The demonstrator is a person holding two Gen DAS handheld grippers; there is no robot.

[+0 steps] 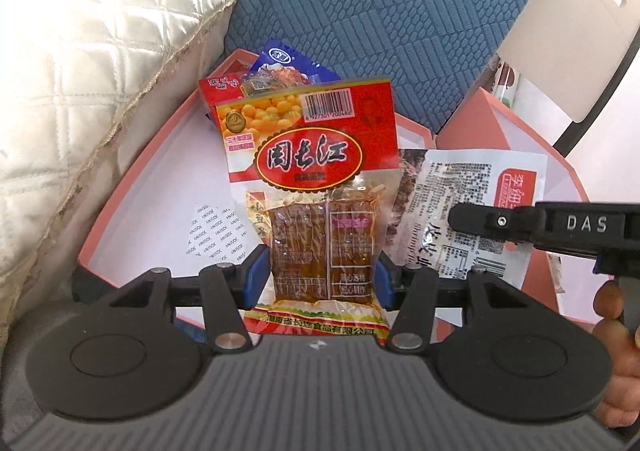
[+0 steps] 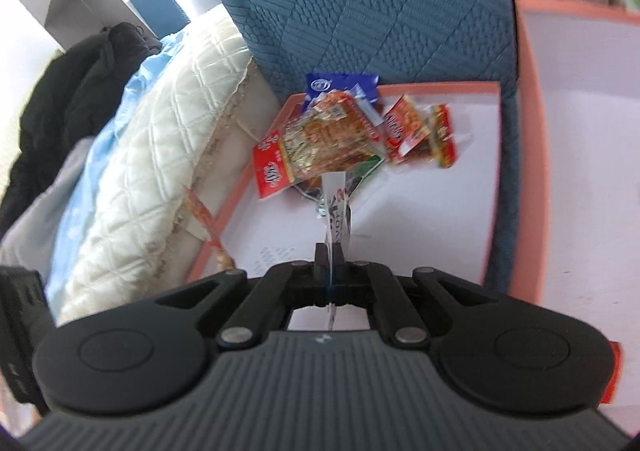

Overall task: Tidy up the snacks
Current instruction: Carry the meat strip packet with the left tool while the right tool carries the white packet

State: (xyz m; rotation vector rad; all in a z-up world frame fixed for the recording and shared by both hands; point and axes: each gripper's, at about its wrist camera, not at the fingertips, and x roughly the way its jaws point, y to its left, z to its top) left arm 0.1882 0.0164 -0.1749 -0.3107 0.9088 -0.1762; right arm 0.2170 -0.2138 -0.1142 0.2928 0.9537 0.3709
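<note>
Blur [image 2: 340, 131] obscures loose snack packets' labels.

Blue quilted cushion [image 1: 360, 11] w/ cream quilt [image 1: 100, 91] beside, bright daylight.

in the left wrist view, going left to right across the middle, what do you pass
quilted cream cushion → left rim of the pink box → red tofu snack packet held in the left gripper → white printed packet → right gripper reaching in from the right edge
</note>
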